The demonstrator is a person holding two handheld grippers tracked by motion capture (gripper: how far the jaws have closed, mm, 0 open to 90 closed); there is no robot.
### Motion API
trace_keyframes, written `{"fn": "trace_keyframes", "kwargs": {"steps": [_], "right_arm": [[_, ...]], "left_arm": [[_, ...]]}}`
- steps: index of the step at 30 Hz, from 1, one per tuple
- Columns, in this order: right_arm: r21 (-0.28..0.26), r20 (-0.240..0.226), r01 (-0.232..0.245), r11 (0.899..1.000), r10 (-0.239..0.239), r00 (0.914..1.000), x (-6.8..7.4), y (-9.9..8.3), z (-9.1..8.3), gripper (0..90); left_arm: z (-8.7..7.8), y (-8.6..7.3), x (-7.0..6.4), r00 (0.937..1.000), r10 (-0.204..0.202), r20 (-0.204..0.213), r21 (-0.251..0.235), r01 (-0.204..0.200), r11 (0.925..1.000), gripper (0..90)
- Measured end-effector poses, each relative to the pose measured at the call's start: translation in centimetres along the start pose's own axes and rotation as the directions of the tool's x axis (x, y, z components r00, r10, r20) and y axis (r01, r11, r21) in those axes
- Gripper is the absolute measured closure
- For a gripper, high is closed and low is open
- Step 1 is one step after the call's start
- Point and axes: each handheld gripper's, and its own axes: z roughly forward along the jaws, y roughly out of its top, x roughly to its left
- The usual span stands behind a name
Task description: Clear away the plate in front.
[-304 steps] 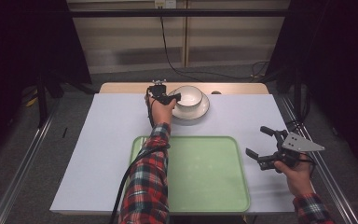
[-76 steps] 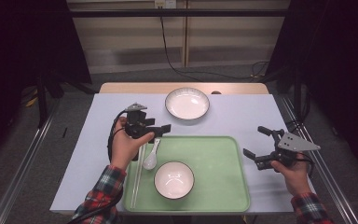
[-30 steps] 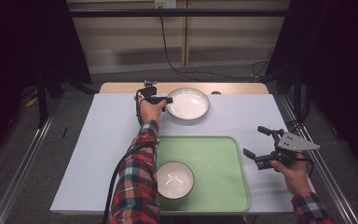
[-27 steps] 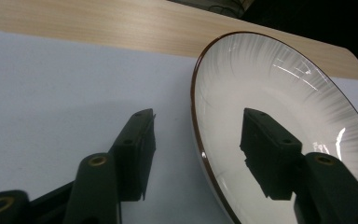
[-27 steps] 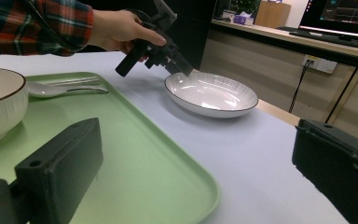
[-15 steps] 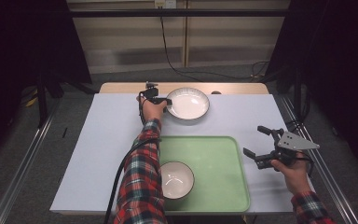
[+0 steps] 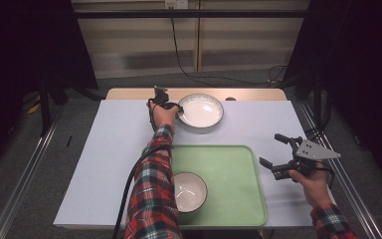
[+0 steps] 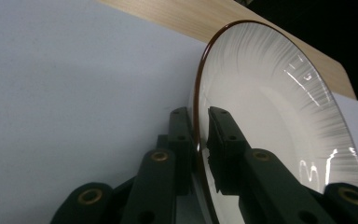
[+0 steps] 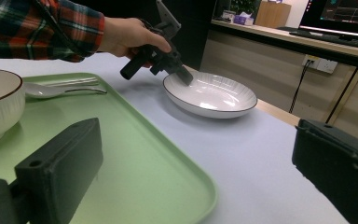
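Observation:
A white ribbed plate (image 7: 201, 109) with a brown rim lies at the table's far middle. My left gripper (image 7: 178, 108) reaches its left rim, and in the left gripper view (image 8: 199, 116) the two jaws stand one on each side of the plate (image 8: 270, 116) rim, shut on it. A white bowl (image 7: 190, 191) sits in the green tray (image 7: 234, 169), with a spoon (image 9: 46, 90) at the tray's left edge. My right gripper (image 7: 271, 148) hovers open to the right of the tray, with nothing between its jaws (image 9: 196, 130).
The table has a white cover (image 7: 104, 159), and a wooden strip (image 7: 129, 93) shows along its far edge. My left forearm in a plaid sleeve (image 7: 154, 184) lies across the tray's left side. Metal rails (image 7: 25, 169) run beside the table.
The left gripper went from the spoon at the tray's left edge to the plate's left rim and has held there for the last second. The right gripper has not moved.

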Motion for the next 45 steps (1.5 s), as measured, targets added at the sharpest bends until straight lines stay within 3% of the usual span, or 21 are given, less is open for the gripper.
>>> {"fn": "trace_keyframes", "kwargs": {"steps": [1,5,11,14,17,18,19,23,24,30,31,35,36,38,40,41,42,44,45], "right_arm": [[0.001,0.000,-0.002,1.000,0.002,1.0000,0.0,0.0,0.0,1.1],[0.005,0.002,-0.001,1.000,0.001,1.0000,0.0,0.0,0.1,1.1],[0.005,0.002,-0.001,1.000,0.001,1.0000,0.0,-0.1,0.3,0.8],[0.024,-0.001,-0.004,1.000,0.004,1.0000,-0.1,-0.1,0.4,0.8],[0.017,0.037,-0.012,1.000,0.011,0.9993,-0.2,-0.2,0.6,0.5],[0.030,0.016,0.002,1.000,-0.002,0.9999,-0.4,-0.2,0.6,0.5],[0.023,0.040,-0.010,1.000,0.009,0.9992,-0.4,-0.2,0.8,0.6],[0.029,0.037,-0.008,1.000,0.007,0.9993,-0.4,0.0,1.1,0.2],[0.028,0.054,-0.008,1.000,0.006,0.9985,-0.4,0.0,1.2,0.0],[0.030,0.070,-0.026,0.999,0.024,0.9973,-0.7,0.4,1.7,0.0],[0.033,0.086,-0.039,0.999,0.036,0.9957,-0.6,0.5,1.8,0.0],[0.022,0.067,-0.041,0.999,0.039,0.9970,-0.6,0.7,1.9,0.0],[0.019,0.071,-0.043,0.999,0.041,0.9966,-0.6,0.7,2.0,0.0],[0.022,0.079,-0.070,0.997,0.068,0.9946,-0.6,0.9,2.3,0.0],[0.029,0.077,-0.094,0.995,0.092,0.9928,-0.7,1.0,2.4,0.0],[0.026,0.076,-0.110,0.994,0.108,0.9912,-0.7,1.1,2.5,0.0],[0.033,0.072,-0.126,0.991,0.124,0.9897,-0.8,1.1,2.6,0.0],[0.041,0.067,-0.134,0.990,0.131,0.9891,-0.9,1.2,2.7,0.0],[0.038,0.090,-0.138,0.990,0.134,0.9868,-0.9,1.3,2.8,0.0]], "left_arm": [[-0.2,0.1,0.0,0.9999,-0.011,0.007,-0.002,0.011,0.9999,82.7],[-0.8,0.4,-0.8,0.9991,0.042,-0.006,0.004,-0.042,0.9991,83.7],[-1.3,0.8,-2.3,0.9959,0.090,-0.006,-0.031,-0.090,0.9954,84.6],[-1.5,1.2,-3.0,0.9899,0.140,-0.021,-0.019,-0.140,0.9899,84.7],[-1.9,1.5,-3.6,0.9855,0.168,-0.025,0.001,-0.168,0.9858,84.4],[-2.0,1.6,-3.7,0.9838,0.178,-0.024,0.004,-0.178,0.9841,84.2],[-2.1,1.6,-3.8,0.9841,0.176,-0.021,0.013,-0.176,0.9843,84.2],[-2.8,1.7,-4.0,0.9753,0.220,-0.018,0.024,-0.220,0.9753,83.7],[-3.0,1.7,-4.1,0.9758,0.218,-0.020,0.028,-0.217,0.9758,83.7],[-4.6,1.6,-5.0,0.9670,0.253,0.025,0.038,-0.254,0.9664,83.6],[-4.9,1.6,-5.1,0.9642,0.263,0.035,0.037,-0.264,0.9638,83.7],[-6.0,1.0,-6.0,0.9541,0.290,0.073,0.044,-0.294,0.9548,83.7],[-6.3,0.8,-6.3,0.9464,0.312,0.083,0.048,-0.317,0.9473,83.6],[-6.5,0.6,-6.6,0.9435,0.319,0.090,0.056,-0.325,0.9442,83.6],[-7.0,-0.2,-7.3,0.9301,0.346,0.124,0.075,-0.356,0.9314,83.7],[-7.1,-0.5,-7.6,0.9322,0.339,0.126,0.070,-0.349,0.9344,83.7],[-7.3,-0.7,-7.6,0.9206,0.364,0.141,0.084,-0.378,0.9222,83.8],[-7.6,-1.3,-8.0,0.9185,0.365,0.152,0.080,-0.380,0.9217,83.7],[-7.8,-1.5,-8.1,0.9108,0.380,0.161,0.089,-0.397,0.9135,83.7]]}}
